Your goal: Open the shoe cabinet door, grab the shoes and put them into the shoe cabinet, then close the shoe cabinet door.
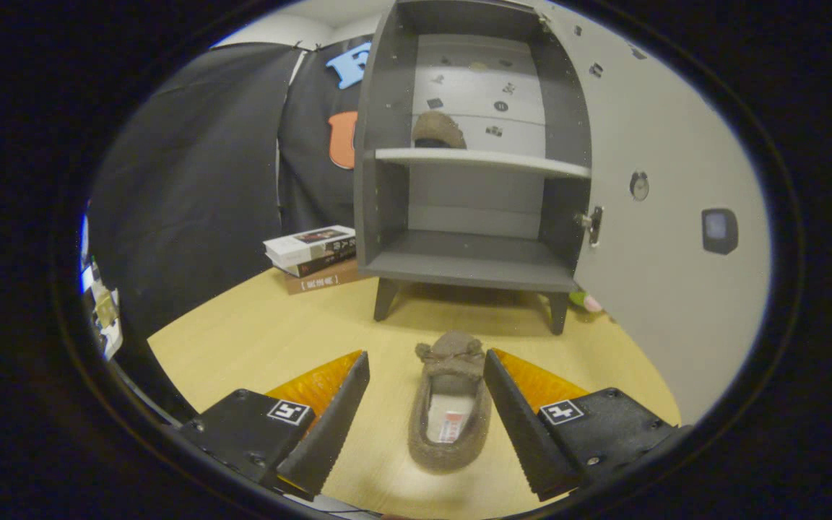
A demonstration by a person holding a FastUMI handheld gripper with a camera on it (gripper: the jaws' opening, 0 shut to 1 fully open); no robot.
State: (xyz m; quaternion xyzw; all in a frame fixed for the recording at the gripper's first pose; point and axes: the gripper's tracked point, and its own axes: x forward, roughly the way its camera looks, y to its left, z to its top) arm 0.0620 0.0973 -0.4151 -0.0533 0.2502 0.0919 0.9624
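Note:
A brown fuzzy slipper [451, 401] lies on the wooden table [257, 332], toe toward the cabinet, between my fingers. My gripper [427, 372] is open, its right finger close to the slipper's side and its left finger farther off. Beyond stands the grey shoe cabinet [470, 144] on short legs, its white door [665, 217] swung wide open to the right. A second brown slipper [438, 130] rests on the cabinet's upper shelf [481, 160]. The lower compartment [474, 253] holds nothing.
A stack of books [313, 256] lies on the table left of the cabinet. A small pink and green object [586, 301] sits under the cabinet's right side by the door. Black cloth hangs behind on the left.

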